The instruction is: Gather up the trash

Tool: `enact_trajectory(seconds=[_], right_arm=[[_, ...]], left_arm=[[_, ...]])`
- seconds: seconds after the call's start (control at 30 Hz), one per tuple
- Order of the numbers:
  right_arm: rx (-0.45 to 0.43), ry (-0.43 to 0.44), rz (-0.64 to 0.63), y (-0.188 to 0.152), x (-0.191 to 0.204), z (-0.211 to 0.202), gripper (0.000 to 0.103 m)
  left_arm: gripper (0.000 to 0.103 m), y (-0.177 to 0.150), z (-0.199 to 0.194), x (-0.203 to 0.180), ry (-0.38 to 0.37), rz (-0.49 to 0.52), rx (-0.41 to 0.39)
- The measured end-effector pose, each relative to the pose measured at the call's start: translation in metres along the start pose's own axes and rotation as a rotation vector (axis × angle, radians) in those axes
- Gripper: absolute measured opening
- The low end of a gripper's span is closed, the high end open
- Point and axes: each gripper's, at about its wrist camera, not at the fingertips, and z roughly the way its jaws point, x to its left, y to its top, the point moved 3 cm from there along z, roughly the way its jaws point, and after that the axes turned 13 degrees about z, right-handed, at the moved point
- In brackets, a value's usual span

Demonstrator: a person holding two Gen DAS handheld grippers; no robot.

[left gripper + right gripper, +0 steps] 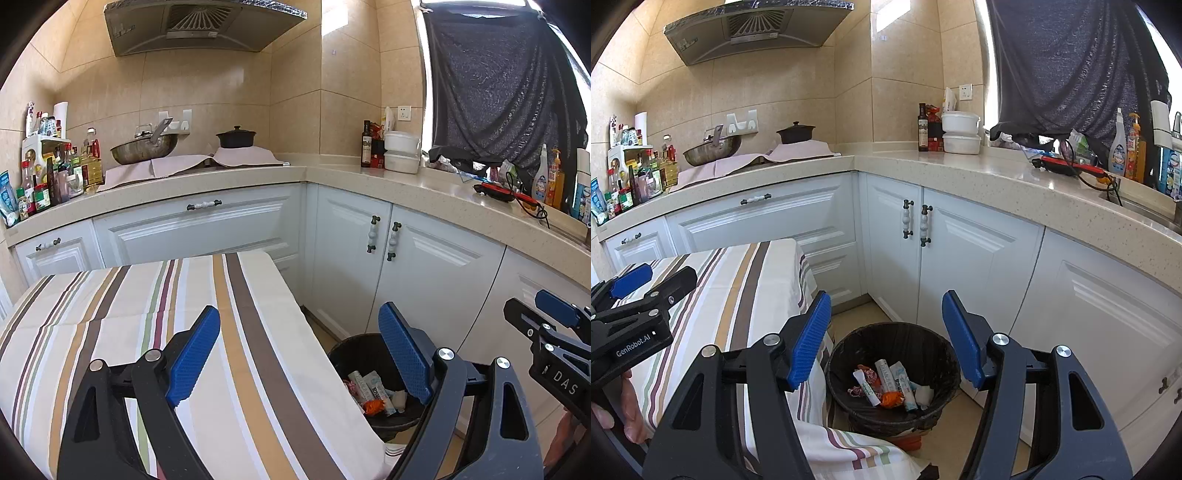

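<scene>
A black trash bin (923,339) lined with a dark bag stands on the floor beside the table; it also shows in the left wrist view (354,350). Inside lie several wrappers and tubes (890,384), white, blue and orange, also seen in the left wrist view (373,395). My right gripper (886,339) is open and empty, above the bin. My left gripper (299,354) is open and empty, over the right edge of the striped tablecloth (147,332). Each gripper shows in the other's view: the right one (554,325) and the left one (639,288).
The table with the striped cloth (738,280) stands left of the bin. White cabinets (960,258) under a beige L-shaped counter (923,162) stand behind. On the counter are a wok (144,147), a black pot (236,136), bottles (55,177) and white containers (402,151).
</scene>
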Motion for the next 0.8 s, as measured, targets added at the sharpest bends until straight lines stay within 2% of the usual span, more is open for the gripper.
enact_trajectory(seconds=[0.43,0.8], right_arm=[[0.004,0.0,0.001,-0.0008,-0.0017,-0.0007,0.061],[0.01,-0.002,-0.001,-0.0017,-0.0017,-0.0001,0.062]], left_arm=[[0.086,0.0019,0.0008,-0.0034,-0.025,-0.001,0.013],[0.089,0.0015,0.0002,-0.0094,-0.016,0.04,0.006]])
